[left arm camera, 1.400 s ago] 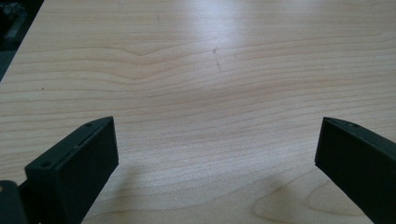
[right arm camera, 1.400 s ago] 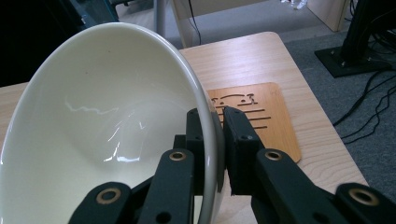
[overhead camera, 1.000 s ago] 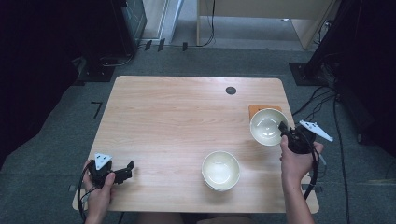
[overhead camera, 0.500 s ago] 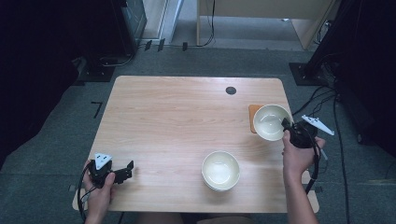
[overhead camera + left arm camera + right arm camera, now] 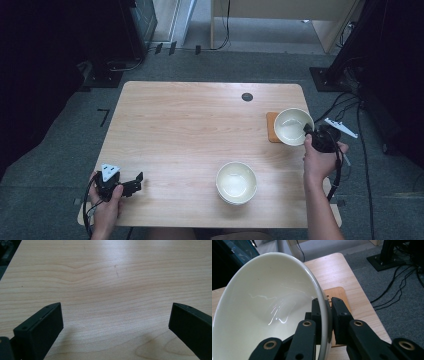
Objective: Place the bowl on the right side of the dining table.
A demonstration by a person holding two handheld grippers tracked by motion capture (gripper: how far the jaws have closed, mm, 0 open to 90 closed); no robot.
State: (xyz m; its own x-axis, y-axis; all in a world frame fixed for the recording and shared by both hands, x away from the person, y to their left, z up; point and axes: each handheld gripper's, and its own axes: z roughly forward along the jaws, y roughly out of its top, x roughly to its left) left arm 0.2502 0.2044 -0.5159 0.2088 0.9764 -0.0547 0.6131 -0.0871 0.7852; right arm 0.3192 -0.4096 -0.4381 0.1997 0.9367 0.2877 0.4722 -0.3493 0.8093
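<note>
My right gripper (image 5: 311, 134) is clamped on the bowl (image 5: 292, 126) rim, bowl over the coaster (image 5: 271, 128) at the table's (image 5: 190, 125) right edge, mouth tilted up-left. Left gripper (image 5: 136, 181) open, idle.

Left gripper (image 5: 131, 185) parked at seven o'clock, fingers (image 5: 40, 327) wide apart; right gripper (image 5: 308, 134) at three o'clock, clamped tight.

coaster (image 5: 272, 131): mostly under bowl (image 5: 293, 126) | bowl (image 5: 267, 310): cut off at left and bottom edges
</note>
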